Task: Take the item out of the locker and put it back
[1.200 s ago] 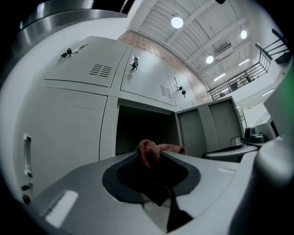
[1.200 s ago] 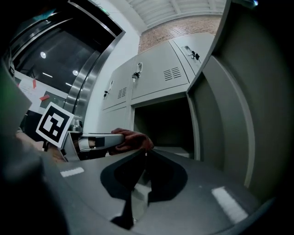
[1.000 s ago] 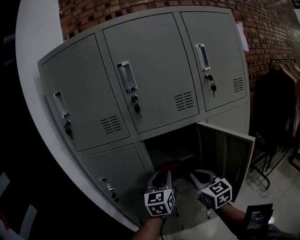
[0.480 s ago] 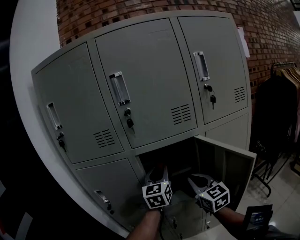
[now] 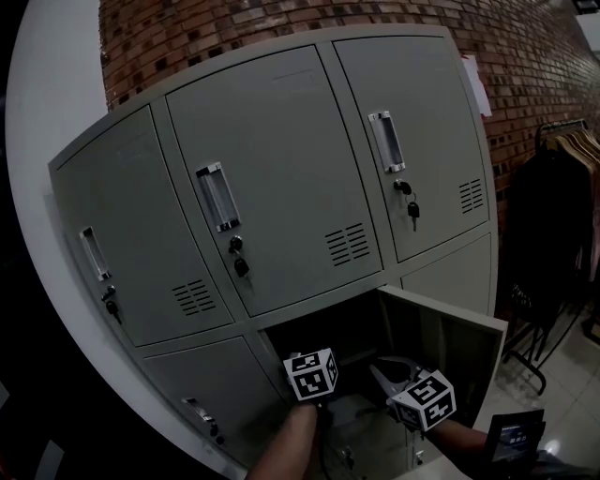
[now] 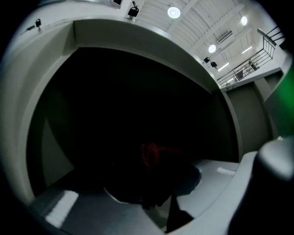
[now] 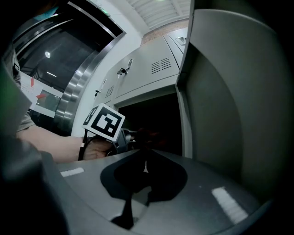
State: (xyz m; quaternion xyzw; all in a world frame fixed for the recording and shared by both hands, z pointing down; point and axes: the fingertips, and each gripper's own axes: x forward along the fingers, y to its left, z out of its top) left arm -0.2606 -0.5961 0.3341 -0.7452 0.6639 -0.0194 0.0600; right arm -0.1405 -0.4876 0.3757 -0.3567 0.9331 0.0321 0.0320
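Reaching into open grey metal locker [image 5: 281, 187], left gripper [image 6: 152, 181] fingers clamped on dark red item [image 6: 155, 153] for transfer; right gripper [image 7: 144, 167] fingers closed, empty, parked right.

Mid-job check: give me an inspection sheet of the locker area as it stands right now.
Surface: open compartment, lower middle, interior dark; its door swung to the right.
Job's things: red item inside the compartment, at the left gripper's tips.
Clutter: dark flat object low right, unclear what.
Grippers: left gripper reaches into the compartment, apparently shut on the red item; right gripper shut, empty, outside by the door.
Cables: thin black cord at the left wrist.
Surroundings: upper doors closed, keys in locks; brick wall; clothes rack at right.
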